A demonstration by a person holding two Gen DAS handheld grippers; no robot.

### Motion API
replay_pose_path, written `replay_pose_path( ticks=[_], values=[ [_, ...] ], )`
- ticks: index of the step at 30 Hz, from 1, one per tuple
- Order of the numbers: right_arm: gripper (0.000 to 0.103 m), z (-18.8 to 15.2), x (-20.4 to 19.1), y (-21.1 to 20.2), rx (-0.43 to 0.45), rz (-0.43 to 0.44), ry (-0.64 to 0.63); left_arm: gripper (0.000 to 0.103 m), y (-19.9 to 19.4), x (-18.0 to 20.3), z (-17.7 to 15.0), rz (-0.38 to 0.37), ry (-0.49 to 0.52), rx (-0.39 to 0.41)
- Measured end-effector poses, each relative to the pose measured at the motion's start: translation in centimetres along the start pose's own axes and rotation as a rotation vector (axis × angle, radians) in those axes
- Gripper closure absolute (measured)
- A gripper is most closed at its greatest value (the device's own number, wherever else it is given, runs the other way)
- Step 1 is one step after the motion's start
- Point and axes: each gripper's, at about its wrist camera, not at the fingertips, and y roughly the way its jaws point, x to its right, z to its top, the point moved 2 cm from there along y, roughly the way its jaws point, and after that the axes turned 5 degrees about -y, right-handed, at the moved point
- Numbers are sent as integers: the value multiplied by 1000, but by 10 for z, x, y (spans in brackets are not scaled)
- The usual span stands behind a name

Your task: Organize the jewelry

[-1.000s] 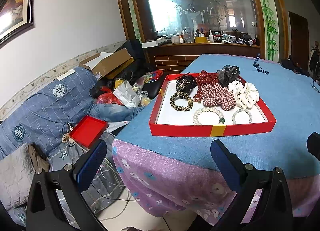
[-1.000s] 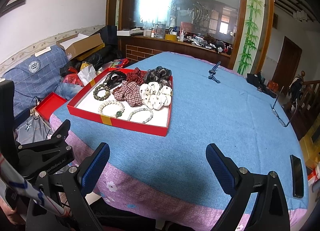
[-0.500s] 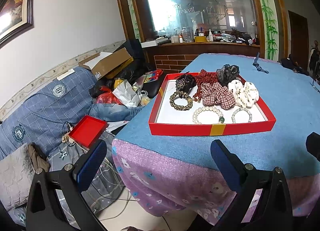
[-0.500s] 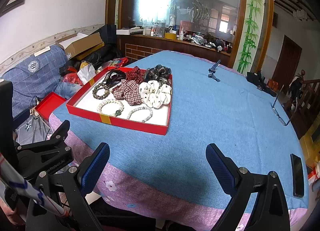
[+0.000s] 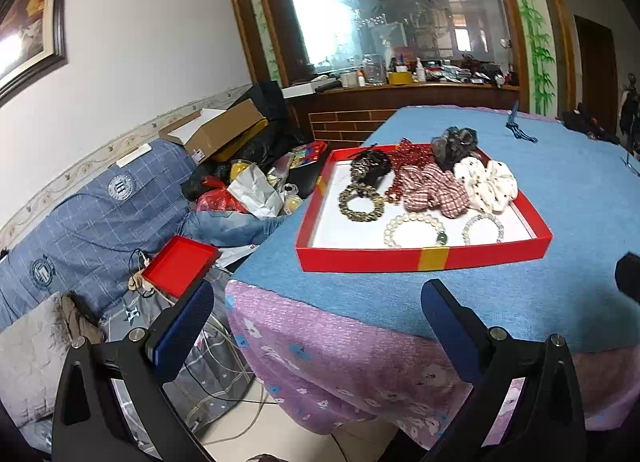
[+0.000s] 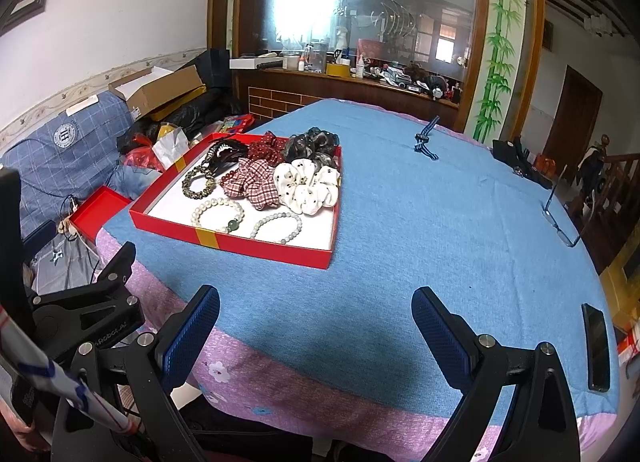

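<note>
Surface: blue cloth over a purple flowered cover, and we're looking along the table with a big glass partition behind.
Tray: our red tray sits on the blue cloth near the table's left front corner, a yellow band on its near wall.
Front row: pearl bracelet with a green bead on the left, pale bead bracelet just beside it on the right, both flat on the white floor.
Middle: dark bead bracelet at the left, then we see the red plaid scrunchie touching the white dotted scrunchie.
Back row: black hair clip, red dotted scrunchie, grey sheer scrunchie, all crowded together.
Left gripper: blue pads wide apart, nothing between them, hanging off the table's near edge, well short of the tray.
Right gripper: we've got fingers spread too, empty, over the front edge of the cloth.
Further out: glasses and a dark phone on the right side, a striped ribbon at the far end.
Off the table: small red box on the cluttered blue sofa to the left.
</note>
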Motion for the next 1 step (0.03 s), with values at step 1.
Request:
replay_pose_path(
  ticks=[1],
  values=[
    [4,0,4,0,0,-6,9,0,0,5,2,-19,12,-2]
  ],
)
